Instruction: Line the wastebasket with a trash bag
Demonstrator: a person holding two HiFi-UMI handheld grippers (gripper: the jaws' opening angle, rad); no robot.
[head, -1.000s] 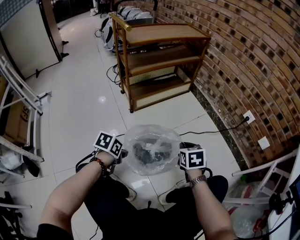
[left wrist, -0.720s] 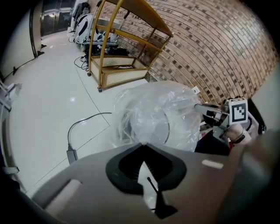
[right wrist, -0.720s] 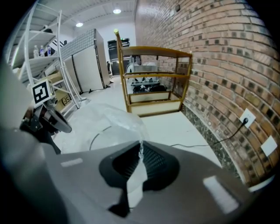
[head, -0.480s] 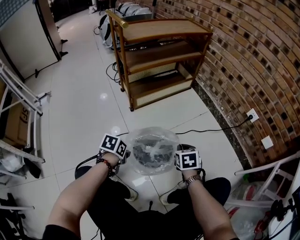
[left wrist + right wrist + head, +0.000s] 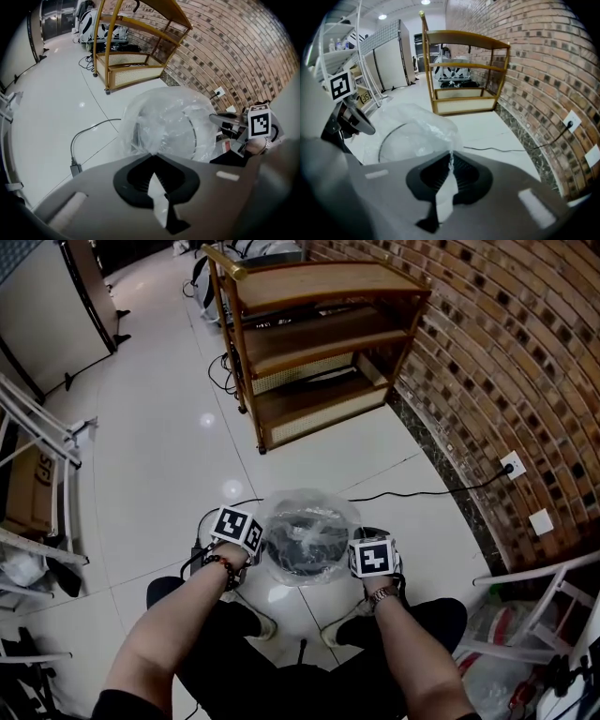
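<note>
A clear trash bag (image 5: pixel 306 517) is draped over a dark round wastebasket (image 5: pixel 306 555) on the white floor between the person's feet. My left gripper (image 5: pixel 152 161) is shut on the bag's left edge, and a strip of film (image 5: pixel 158 197) is pinched between its jaws. My right gripper (image 5: pixel 450 161) is shut on the right edge of the bag (image 5: pixel 415 129) in the same way. The basket rim (image 5: pixel 193 136) shows through the film. In the head view the marker cubes of the left gripper (image 5: pixel 237 528) and right gripper (image 5: pixel 372 557) flank the basket.
A wooden shelf unit (image 5: pixel 314 343) stands beyond the basket against a brick wall (image 5: pixel 511 352). A black cable (image 5: pixel 422 495) runs over the floor to a wall socket (image 5: pixel 512 465). A white rack (image 5: pixel 37 432) is at left and a white frame (image 5: pixel 539 582) at right.
Both grippers have come down beside the basket with the bag edges in them. The bag has sunk lower over the rim.
</note>
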